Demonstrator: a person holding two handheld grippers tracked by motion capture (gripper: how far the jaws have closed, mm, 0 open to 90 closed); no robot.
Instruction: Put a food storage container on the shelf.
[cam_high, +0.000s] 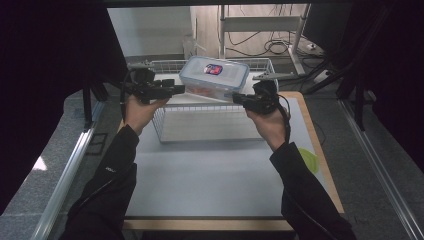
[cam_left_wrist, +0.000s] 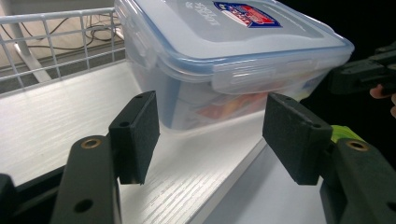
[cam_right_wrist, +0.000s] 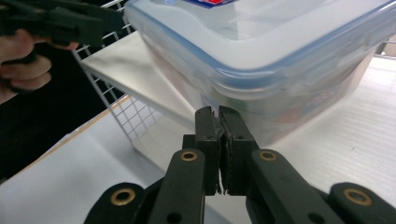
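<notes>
A clear plastic container (cam_high: 214, 77) with a blue-edged clip lid and a red-and-blue label rests tilted on a white shelf board (cam_left_wrist: 70, 107) in a white wire rack (cam_high: 159, 125). My left gripper (cam_high: 180, 89) is at its left end. In the left gripper view this left gripper (cam_left_wrist: 212, 135) stands open, its pads either side of the container (cam_left_wrist: 233, 56) corner without touching it. My right gripper (cam_high: 237, 97) is at the container's right end. The right gripper (cam_right_wrist: 218, 112) is shut, tips against the container (cam_right_wrist: 280, 60) wall under the lid rim, with a thin pale sliver between the pads.
The rack stands at the back of a white table (cam_high: 210, 175) with a wooden edge. A yellow-green disc (cam_high: 310, 160) lies near the table's right edge. Dark curtains flank both sides. Cables and a metal frame lie behind the rack.
</notes>
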